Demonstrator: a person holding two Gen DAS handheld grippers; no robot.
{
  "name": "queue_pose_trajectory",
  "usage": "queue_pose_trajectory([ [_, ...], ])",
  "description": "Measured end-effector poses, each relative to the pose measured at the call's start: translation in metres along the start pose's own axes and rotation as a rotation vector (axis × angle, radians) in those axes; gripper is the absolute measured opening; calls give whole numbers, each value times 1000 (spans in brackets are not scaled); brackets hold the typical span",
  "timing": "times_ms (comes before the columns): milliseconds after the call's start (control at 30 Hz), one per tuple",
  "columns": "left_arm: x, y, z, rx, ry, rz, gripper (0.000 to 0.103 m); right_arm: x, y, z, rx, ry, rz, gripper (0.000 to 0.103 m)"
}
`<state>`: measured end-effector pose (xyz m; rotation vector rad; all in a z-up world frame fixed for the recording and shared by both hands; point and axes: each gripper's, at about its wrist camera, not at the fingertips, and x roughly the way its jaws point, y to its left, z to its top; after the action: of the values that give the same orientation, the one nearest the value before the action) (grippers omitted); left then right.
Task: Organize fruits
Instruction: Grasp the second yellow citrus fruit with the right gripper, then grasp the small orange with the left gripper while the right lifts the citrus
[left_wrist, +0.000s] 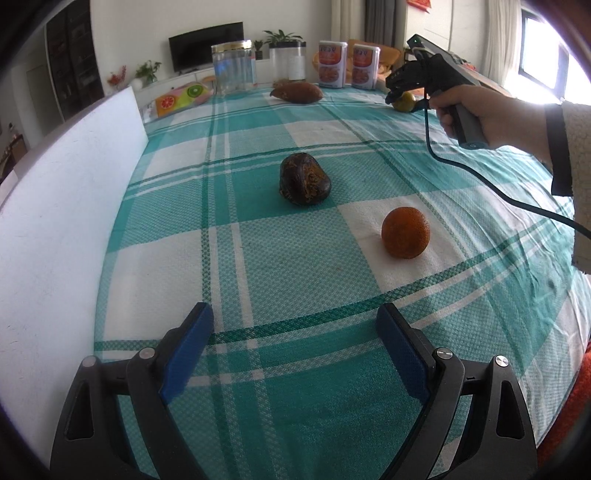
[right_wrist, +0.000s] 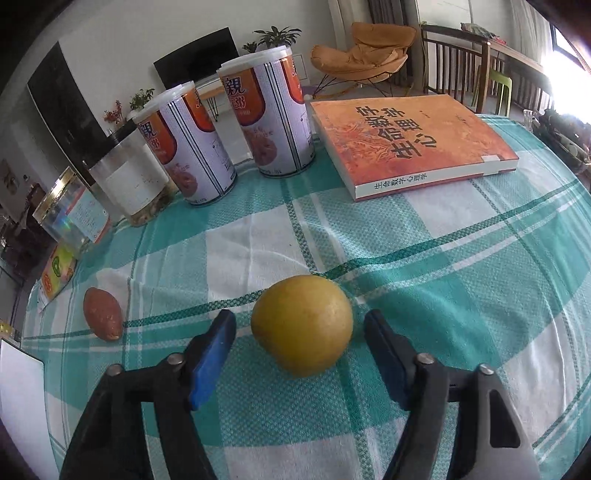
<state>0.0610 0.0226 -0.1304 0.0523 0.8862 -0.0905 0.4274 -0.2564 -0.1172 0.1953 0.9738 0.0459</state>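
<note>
Left gripper (left_wrist: 294, 363): we are holding it low over the near part of the table, jaws spread wide with nothing between the blue pads (left_wrist: 188, 354).
Right gripper (right_wrist: 299, 356): we are holding it at the far right of the table, jaws wide, one blue pad on each side of the yellow fruit; neither pad is touching it as far as we can tell.
Right hand (left_wrist: 476, 110): we are seeing it in the left wrist view, wrapped around the gripper handle, a black cable trailing toward us.
Yellow fruit (right_wrist: 302, 325): sitting on the cloth between the right fingers, near the book.
Orange (left_wrist: 405, 232): resting on a white square of cloth, ahead and right of the left gripper.
Dark mottled fruit (left_wrist: 303, 178): lying mid-table, well apart from the orange.
Reddish-brown oblong fruit (right_wrist: 102, 314): lying left of the yellow fruit, well apart.
Checked tablecloth (left_wrist: 258, 258): teal and white, covering the table.
Two printed canisters (right_wrist: 236, 125): standing upright side by side at the far edge.
Orange book (right_wrist: 410, 142): lying flat just beside the canisters.
Clear jars (right_wrist: 110, 188): standing left of the canisters.
</note>
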Motion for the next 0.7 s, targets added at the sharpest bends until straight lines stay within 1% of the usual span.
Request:
queue_pose_trajectory([
  [67, 0, 1, 0, 0, 0, 0, 92, -5, -2, -6, 5, 8, 29, 49],
  [167, 0, 0, 0, 0, 0, 0, 92, -29, -13, -28, 41, -9, 84, 49],
  [233, 0, 0, 0, 0, 0, 0, 92, -52, -20, -53, 72, -11, 135, 49],
  [333, 0, 0, 0, -1, 0, -1, 92, -93, -29, -104, 89, -19, 197, 49],
  [433, 0, 1, 1, -3, 5, -4, 92, -132, -34, -167, 98, -43, 186, 49],
  [467, 0, 0, 3, -11, 22, -14, 92, -143, -36, -187, 110, -50, 184, 49],
  [533, -2, -5, 11, -41, 34, -119, 91, -166, -38, -221, 133, -75, 188, 49],
  [567, -3, -10, 17, -44, 39, -154, 91, -176, -38, -235, 142, -90, 187, 49],
  [600, -2, -18, 23, -38, 45, -165, 91, -185, -38, -246, 150, -110, 186, 49],
  [667, -1, -34, 36, -17, 41, -164, 91, -201, -35, -264, 148, -143, 187, 49],
  [700, 1, -42, 40, -2, 28, -150, 91, -207, -33, -271, 139, -163, 182, 49],
])
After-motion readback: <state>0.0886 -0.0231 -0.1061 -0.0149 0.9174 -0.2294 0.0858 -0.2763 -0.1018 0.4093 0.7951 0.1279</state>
